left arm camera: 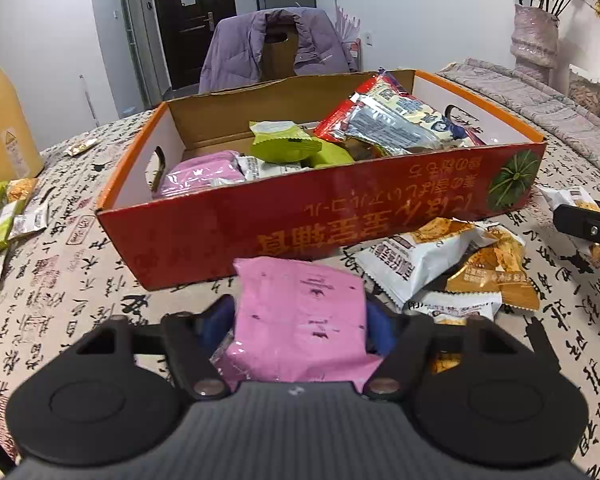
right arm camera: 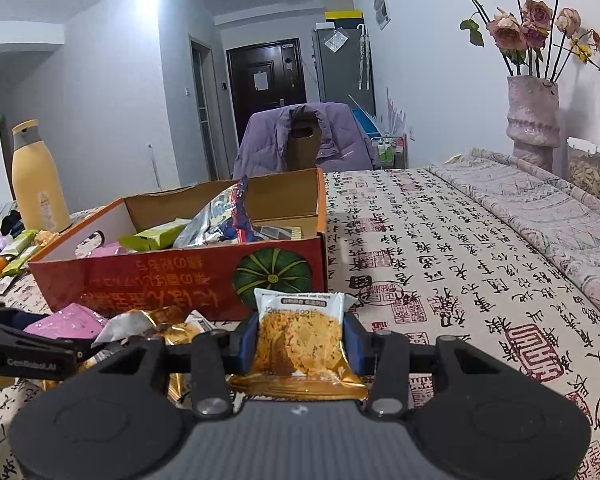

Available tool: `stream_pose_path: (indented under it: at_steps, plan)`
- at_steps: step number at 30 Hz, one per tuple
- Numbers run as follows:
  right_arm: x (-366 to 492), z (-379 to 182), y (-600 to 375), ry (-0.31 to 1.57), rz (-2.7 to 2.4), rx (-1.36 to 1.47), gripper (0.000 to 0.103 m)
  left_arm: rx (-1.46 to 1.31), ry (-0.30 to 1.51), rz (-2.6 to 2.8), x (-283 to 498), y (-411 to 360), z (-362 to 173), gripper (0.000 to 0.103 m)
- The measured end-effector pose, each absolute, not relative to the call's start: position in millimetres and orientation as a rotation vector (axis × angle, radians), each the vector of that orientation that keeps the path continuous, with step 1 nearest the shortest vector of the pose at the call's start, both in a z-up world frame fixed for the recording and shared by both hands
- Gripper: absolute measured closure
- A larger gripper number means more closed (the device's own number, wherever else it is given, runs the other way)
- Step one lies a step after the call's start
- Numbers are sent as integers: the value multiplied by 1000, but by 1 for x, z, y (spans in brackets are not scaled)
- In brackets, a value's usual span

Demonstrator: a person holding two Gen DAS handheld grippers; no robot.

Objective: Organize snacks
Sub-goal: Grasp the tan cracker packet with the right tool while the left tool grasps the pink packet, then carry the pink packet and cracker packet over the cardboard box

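Pink snack packet [left arm camera: 300,312] sat clamped between the left gripper [left arm camera: 300,320] fingers just before the red cardboard box [left arm camera: 320,220] on the table [left arm camera: 60,280], while the right gripper [right arm camera: 300,344] fingers were clamped on a white-and-gold crisp packet [right arm camera: 300,340]. Both looked light, soft and crinkly, their film probably slippery and the crisps fragile, so a gentle hold across the middle seemed wise. Each packet's near end was cut off behind its gripper, and the box's contents partly overlapped.

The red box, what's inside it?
Inside the red box lie a pink packet, green packets and a big red and silver bag. Whatever lies beneath them, and behind the near wall, is hidden.
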State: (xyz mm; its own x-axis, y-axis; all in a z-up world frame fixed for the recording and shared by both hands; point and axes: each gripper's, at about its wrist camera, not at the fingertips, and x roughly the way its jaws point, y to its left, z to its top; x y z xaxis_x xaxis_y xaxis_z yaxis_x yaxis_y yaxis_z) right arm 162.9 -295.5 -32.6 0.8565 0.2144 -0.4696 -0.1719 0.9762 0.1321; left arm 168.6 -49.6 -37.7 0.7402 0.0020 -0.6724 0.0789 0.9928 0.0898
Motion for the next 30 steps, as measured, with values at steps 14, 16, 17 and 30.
stream_pose_path:
  at_steps: [14,16,17,30]
  plan:
    - [162,-33,-295,501,208,82,60,4,649,-63,149,-33,-27,40]
    - [162,-33,-294,497,213,78,60,-21,614,-67,142,-28,-21,40]
    - [161,-33,-293,494,216,76,60,-33,600,-69,140,-27,-18,40]
    - [154,-25,-284,434,230,32,60,-120,486,-64,127,-17,12,40]
